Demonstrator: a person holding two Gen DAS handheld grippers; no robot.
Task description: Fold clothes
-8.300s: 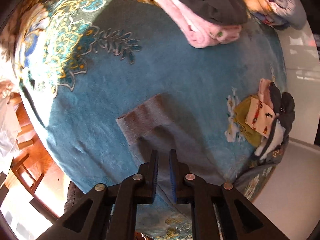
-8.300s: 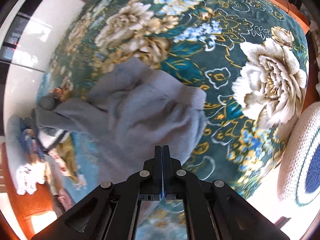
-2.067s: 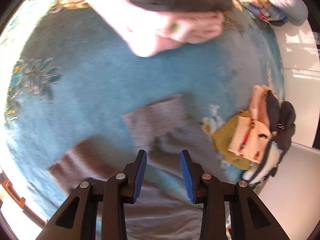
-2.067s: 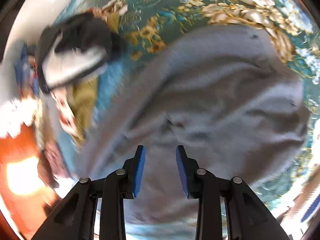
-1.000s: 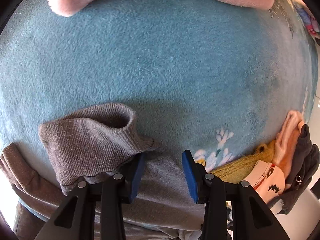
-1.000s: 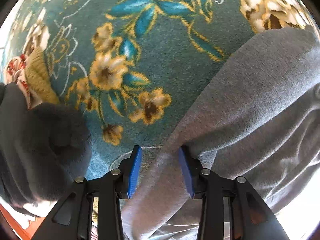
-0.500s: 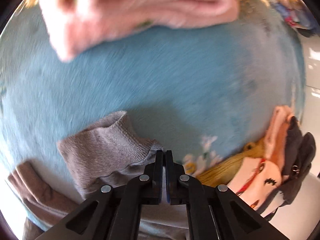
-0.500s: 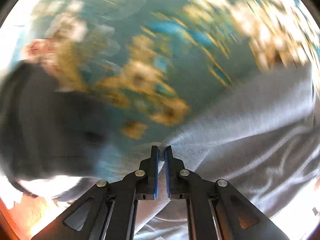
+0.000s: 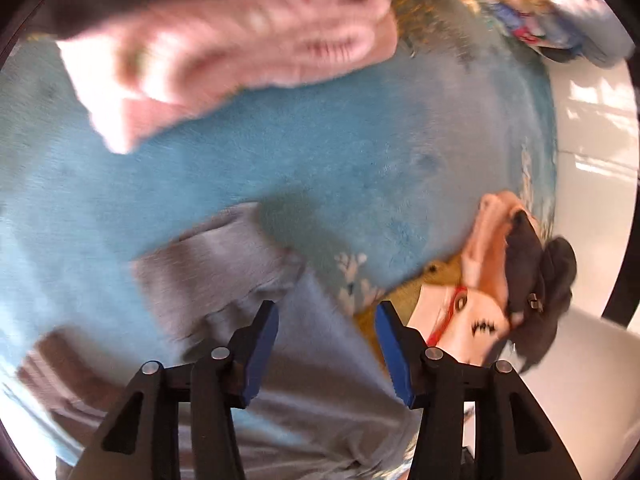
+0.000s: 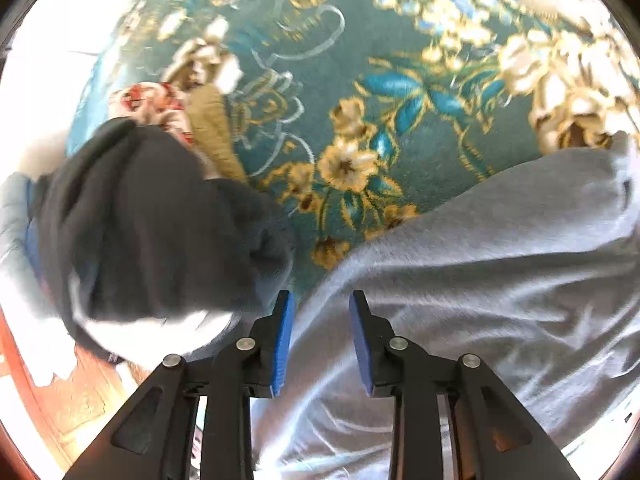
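A teal carpet [image 10: 400,128] with gold flowers covers the floor. White floor tiles [image 9: 592,160] lie beside it. At the lower left, blurred, is perhaps orange wooden furniture [image 10: 84,408].

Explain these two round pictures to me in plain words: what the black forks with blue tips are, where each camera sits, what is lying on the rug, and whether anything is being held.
No robot here: a person holds a two-finger clamp in each hand to fold clothes. Each has a wide-angle camera looking along its fingers, hence the round, bent pictures.

One picture looks out from the left tool, the other from the right tool. The blue tips are grip pads.

Both hover over a grey sweater spread on a teal flowered rug. Its ribbed cuff shows in the left view. Nearby lie a folded pink garment, a black garment and a heap of mixed clothes.

Both tools stand open; nothing is held. The pictures are blurred.
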